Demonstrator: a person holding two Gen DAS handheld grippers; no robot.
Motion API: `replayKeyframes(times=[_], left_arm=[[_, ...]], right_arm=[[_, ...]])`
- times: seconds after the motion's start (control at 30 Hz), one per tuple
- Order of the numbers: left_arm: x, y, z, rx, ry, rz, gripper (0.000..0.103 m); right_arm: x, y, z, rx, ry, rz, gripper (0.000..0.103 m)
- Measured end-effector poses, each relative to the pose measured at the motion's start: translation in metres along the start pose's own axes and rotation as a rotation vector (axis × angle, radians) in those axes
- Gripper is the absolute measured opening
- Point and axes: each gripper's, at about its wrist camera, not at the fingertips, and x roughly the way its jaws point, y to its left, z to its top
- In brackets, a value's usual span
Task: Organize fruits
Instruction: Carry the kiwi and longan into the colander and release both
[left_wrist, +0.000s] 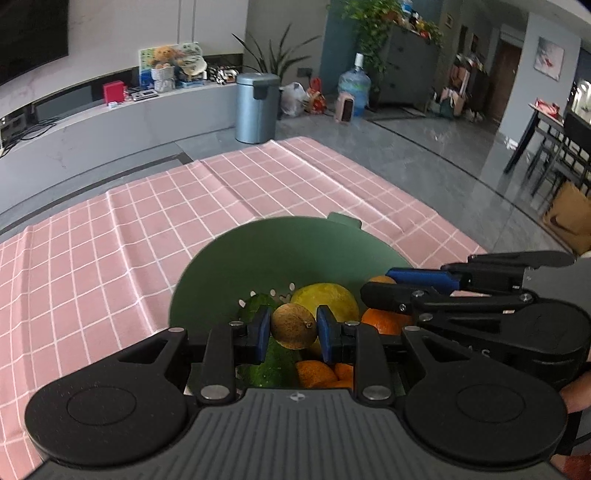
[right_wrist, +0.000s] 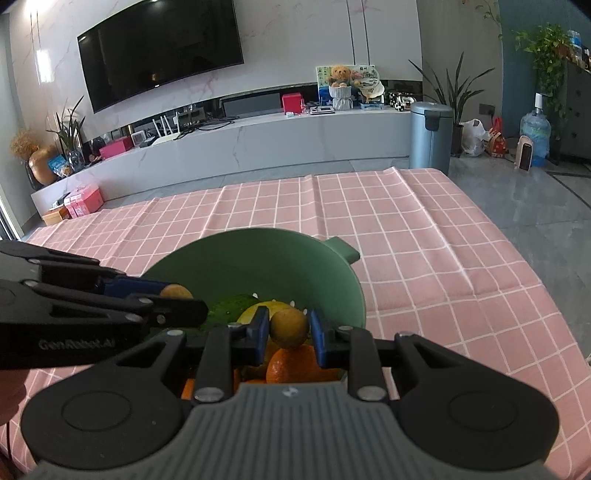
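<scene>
Spread flat across the table: a pink cotton tablecloth checked in thin white lines (right_wrist: 424, 236), creased in long folds running away from the cameras. Resting on it near the front edge: a round sage-green plastic colander bowl (right_wrist: 258, 258) with slotted drain holes, mouth up, its stubby handle tab pointing toward the far right. Piled inside: a large yellow-green round citrus (left_wrist: 325, 299), a dark green cucumber (left_wrist: 271, 356) lying with its long axis running from the near rim toward the bowl's middle, and several oranges (left_wrist: 384, 321) at the near right.

Angled steeply down over the bowl from the near side: the left gripper (left_wrist: 294, 328), blue pads clamped on a small round tan-brown fruit (left_wrist: 294, 326), stem nub turned toward the right pad. Alongside it, tilted down likewise: the right gripper (right_wrist: 286, 326), jaws nearly together and pinching a small round yellow-brown fruit (right_wrist: 289, 326) just above an orange. Both fruits held over the bowl's contents; contact with the pile below not discernible.
</scene>
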Motion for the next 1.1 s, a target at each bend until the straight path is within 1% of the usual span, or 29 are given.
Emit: replayKeyframes(times=[0.2, 0.33, 0.4, 0.47, 0.63, 0.8, 0.83, 0.87, 0.93, 1.1], left_arm=[[0.013, -0.001, 0.000, 0.017, 0.045, -0.005, 0.030], [0.013, -0.001, 0.000, 0.011, 0.052, -0.013, 0.030], [0.013, -0.001, 0.000, 0.014, 0.056, -0.005, 0.034], [0.012, -0.001, 0.000, 0.010, 0.055, 0.005, 0.040], [-0.002, 0.002, -0.001, -0.010, 0.027, 0.009, 0.040], [-0.030, 0.001, -0.002, -0.026, -0.035, 0.064, 0.040], [-0.037, 0.001, -0.002, -0.029, -0.048, 0.074, 0.040], [-0.042, 0.001, -0.002, -0.033, -0.057, 0.087, 0.041], [-0.054, 0.003, -0.003, -0.045, -0.071, 0.122, 0.041], [-0.078, 0.013, -0.009, -0.072, -0.082, 0.201, 0.041]], right_arm=[[0.003, -0.004, 0.001, 0.009, 0.001, 0.011, 0.020], [0.005, -0.005, 0.000, 0.020, 0.007, 0.018, 0.021], [0.005, -0.005, 0.000, 0.021, 0.010, 0.018, 0.021], [0.004, -0.005, -0.001, 0.023, 0.012, 0.014, 0.021], [0.000, -0.003, 0.002, 0.029, -0.003, 0.016, 0.021], [-0.008, 0.007, 0.006, 0.015, -0.031, -0.008, 0.022], [-0.010, 0.009, 0.006, 0.009, -0.038, -0.010, 0.025], [-0.012, 0.013, 0.007, 0.004, -0.048, -0.012, 0.029], [-0.018, 0.019, 0.009, 0.000, -0.066, -0.006, 0.031], [-0.031, 0.039, 0.009, -0.021, -0.088, 0.030, 0.031]])
